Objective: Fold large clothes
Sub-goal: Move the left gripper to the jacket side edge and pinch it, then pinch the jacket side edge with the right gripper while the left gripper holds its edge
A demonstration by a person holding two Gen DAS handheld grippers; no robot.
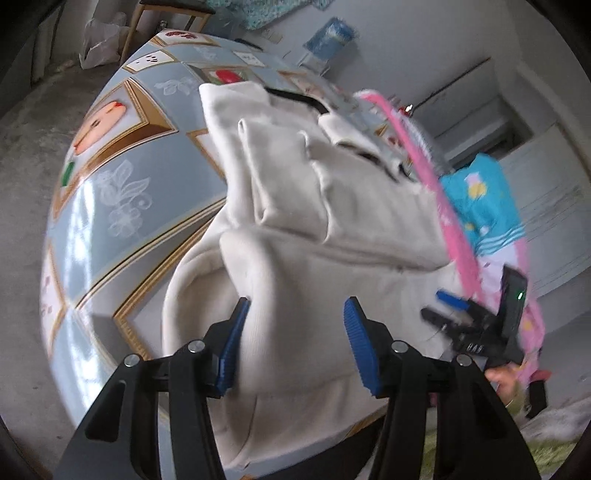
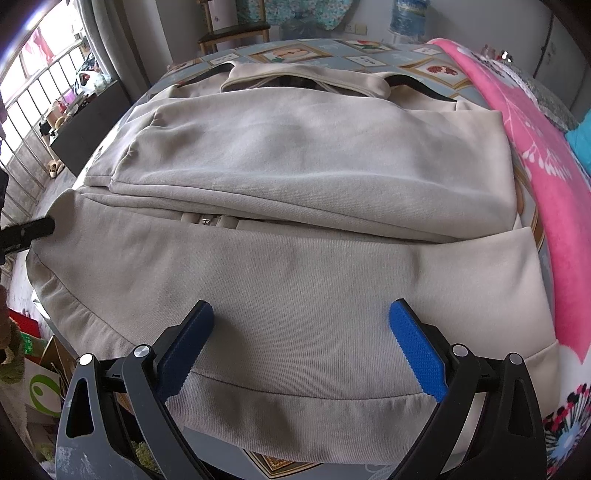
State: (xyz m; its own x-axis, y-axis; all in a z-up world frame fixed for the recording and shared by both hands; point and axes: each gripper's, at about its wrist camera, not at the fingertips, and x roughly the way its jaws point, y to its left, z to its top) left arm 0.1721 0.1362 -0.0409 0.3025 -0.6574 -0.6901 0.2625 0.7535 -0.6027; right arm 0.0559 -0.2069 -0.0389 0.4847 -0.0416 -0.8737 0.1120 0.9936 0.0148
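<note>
A large beige zip-up garment [image 2: 295,155] lies spread over a table with a blue picture-print cloth [image 1: 122,206]. Its sleeves are folded across the body and the collar is at the far end. My right gripper [image 2: 303,332] hovers open over the ribbed hem [image 2: 295,406] at the near table edge, and no cloth is pinched between its blue pads. My left gripper [image 1: 295,339] is at the garment's [image 1: 314,229] side, its jaws apart with the beige cloth lying beneath and between them. The left wrist view is blurred and shows the right gripper [image 1: 441,308] at the right. A black left fingertip [image 2: 33,229] shows at the garment's left edge.
A pink blanket [image 2: 535,177] and a turquoise cloth [image 1: 480,199] lie along the table's right side. A wooden chair [image 2: 236,35] stands beyond the far end. Window bars [image 2: 33,110] and a dark bench are at the left, and boxes [image 2: 40,387] sit on the floor below.
</note>
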